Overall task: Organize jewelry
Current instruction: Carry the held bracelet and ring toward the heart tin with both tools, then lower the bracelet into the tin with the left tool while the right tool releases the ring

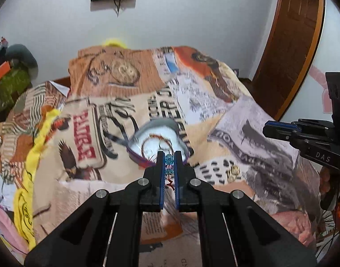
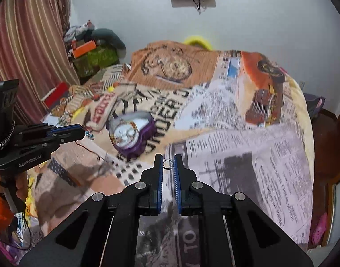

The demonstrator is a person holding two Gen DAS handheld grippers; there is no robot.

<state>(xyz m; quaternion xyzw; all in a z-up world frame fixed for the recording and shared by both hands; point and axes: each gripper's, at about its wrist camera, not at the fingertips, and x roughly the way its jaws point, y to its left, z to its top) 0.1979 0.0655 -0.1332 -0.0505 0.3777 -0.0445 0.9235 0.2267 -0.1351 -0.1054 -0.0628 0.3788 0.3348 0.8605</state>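
My left gripper (image 1: 169,155) is shut on a bracelet of blue and pink beads (image 1: 169,160) on a red cord, held just in front of the purple heart-shaped jewelry box (image 1: 157,141). The open box holds thin bangles. In the right wrist view the box (image 2: 131,134) lies left of centre on the bed, and the left gripper (image 2: 82,131) shows beside it with beads hanging from its tip. My right gripper (image 2: 168,158) is shut on a small silver ring (image 2: 167,164), held above the bedspread.
The bedspread (image 1: 236,122) has a newspaper and eagle print. A small gold piece (image 1: 233,171) lies on it right of the box. Clutter and an orange box (image 2: 84,47) sit at the far left by a striped curtain. A wooden door (image 1: 292,40) stands right.
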